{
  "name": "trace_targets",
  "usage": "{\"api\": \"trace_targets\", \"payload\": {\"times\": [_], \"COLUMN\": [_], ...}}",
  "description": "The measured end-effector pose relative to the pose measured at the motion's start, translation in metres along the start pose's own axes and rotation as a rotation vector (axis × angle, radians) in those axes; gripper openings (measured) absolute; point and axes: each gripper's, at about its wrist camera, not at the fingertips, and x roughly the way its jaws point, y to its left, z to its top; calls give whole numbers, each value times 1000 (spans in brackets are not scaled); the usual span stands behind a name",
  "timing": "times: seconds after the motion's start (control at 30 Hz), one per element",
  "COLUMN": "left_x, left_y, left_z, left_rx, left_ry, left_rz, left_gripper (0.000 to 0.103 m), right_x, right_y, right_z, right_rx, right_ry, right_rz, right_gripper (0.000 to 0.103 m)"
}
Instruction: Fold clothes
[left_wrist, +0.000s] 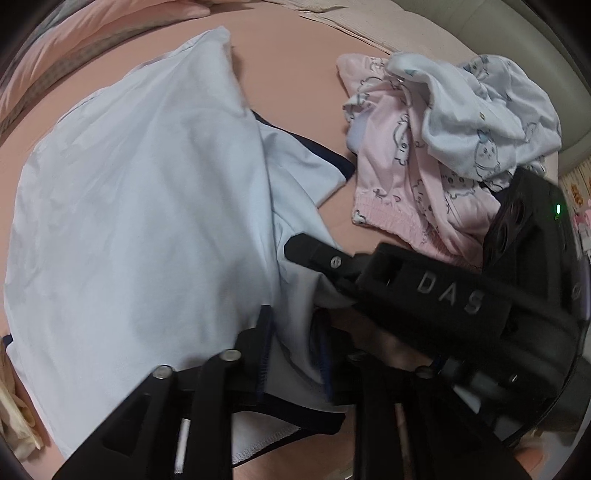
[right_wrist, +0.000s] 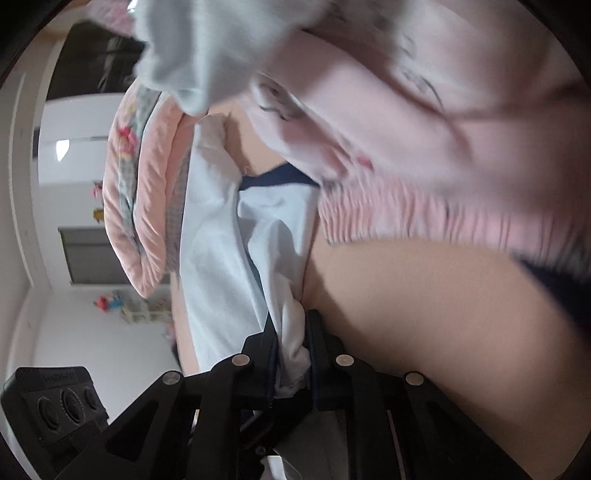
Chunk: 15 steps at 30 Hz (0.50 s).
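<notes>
Lying across the pink sheet (left_wrist: 295, 66), the pale blue shirt (left_wrist: 147, 206) with its navy trim takes up the whole nine o'clock side of the left wrist view, its body bunched and creased rather than flat. At two o'clock of it, well apart from its main body, sits a heap of laundry: pink trousers (left_wrist: 399, 177) printed with small animals, and a white printed top (left_wrist: 476, 122) slumped over them. The right gripper (left_wrist: 314, 258) reaches in from three o'clock, black, with raised letters on its housing, and its fingers are clamped on a fold of the shirt; in the right wrist view the white-blue cloth is squeezed tight between the two pads of that gripper (right_wrist: 293, 354). The left gripper (left_wrist: 295, 332) comes in at six o'clock, pointing steeply down over the shirt's hem; its jaws stand partly apart with the navy-edged cloth lying between them, and I cannot tell whether the pads press on it. From the right wrist view the trousers (right_wrist: 424, 155) fill twelve to two o'clock, blurred, and a rolled pink quilt (right_wrist: 147, 206) lies at nine o'clock
</notes>
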Motion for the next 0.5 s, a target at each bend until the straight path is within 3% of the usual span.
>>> {"api": "trace_targets", "payload": {"times": [0.03,0.1,0.27,0.5], "left_x": [-1,-4,-15,-25], "left_y": [0,3,11,-16], "left_z": [0,-1,2,-1], "left_rx": [-3,-23,-68,55], "left_ry": [1,1,-43,-113], "left_rz": [-19,-68,-104,-75], "left_gripper": [45,52,52,57], "right_x": [-4,-11,-24,-46], "right_y": [0,1,5,8], "right_z": [3,8,10,9], "right_rx": [-4,-13,-38,-63], "right_ry": [-3,-8,-16,-23], "right_rz": [16,47,82,128], "right_gripper": [11,11,11,11]}}
